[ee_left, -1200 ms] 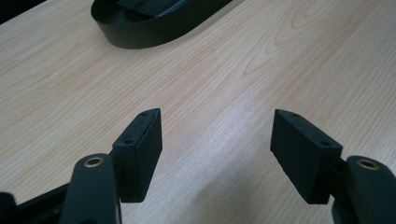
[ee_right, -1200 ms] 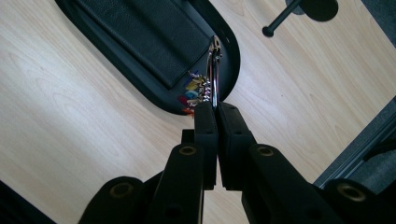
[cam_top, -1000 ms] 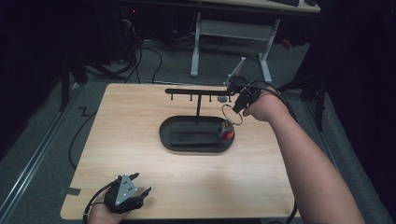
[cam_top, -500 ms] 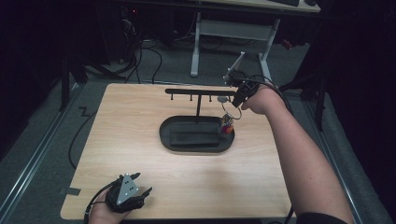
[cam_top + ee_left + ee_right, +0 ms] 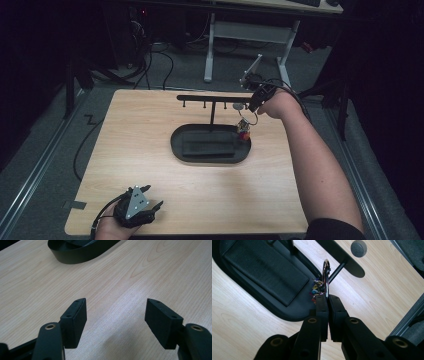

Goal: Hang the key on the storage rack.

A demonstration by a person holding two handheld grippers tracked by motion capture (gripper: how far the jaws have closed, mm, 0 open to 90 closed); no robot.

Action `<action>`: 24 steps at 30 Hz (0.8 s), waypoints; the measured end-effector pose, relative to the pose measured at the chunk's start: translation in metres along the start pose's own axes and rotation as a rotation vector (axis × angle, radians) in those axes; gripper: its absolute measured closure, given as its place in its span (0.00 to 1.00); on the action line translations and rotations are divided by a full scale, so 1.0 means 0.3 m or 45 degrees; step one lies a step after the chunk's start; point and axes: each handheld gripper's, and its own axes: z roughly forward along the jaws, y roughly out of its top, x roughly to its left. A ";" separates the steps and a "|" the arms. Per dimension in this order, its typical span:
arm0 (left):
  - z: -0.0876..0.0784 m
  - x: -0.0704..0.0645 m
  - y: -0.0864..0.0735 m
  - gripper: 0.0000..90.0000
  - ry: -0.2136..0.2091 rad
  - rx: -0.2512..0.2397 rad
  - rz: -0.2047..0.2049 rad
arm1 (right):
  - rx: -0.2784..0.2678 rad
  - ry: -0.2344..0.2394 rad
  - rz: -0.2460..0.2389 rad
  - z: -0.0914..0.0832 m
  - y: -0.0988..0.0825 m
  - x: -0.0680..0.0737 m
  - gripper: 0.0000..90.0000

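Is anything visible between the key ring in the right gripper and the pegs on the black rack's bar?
Nothing visible. The right gripper pinches the key ring beside the rack's bar, above the black tray; the nearest peg looks bare.

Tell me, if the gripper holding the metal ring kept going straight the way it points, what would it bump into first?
Probably the black rack: the right gripper, shut on the key ring, points at its hook bar just beyond the ring. Depth is hard to judge; the black tray lies beneath.
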 end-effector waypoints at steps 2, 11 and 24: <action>0.002 0.000 -0.001 0.38 -0.004 0.002 -0.002 | 0.004 0.005 0.003 0.007 0.004 -0.007 0.98; 0.005 -0.003 0.002 0.38 -0.020 0.002 0.000 | -0.005 0.003 0.004 0.025 0.014 -0.029 0.97; 0.018 -0.005 0.010 0.38 -0.056 0.002 0.007 | -0.173 -0.035 0.068 -0.021 -0.037 0.012 0.60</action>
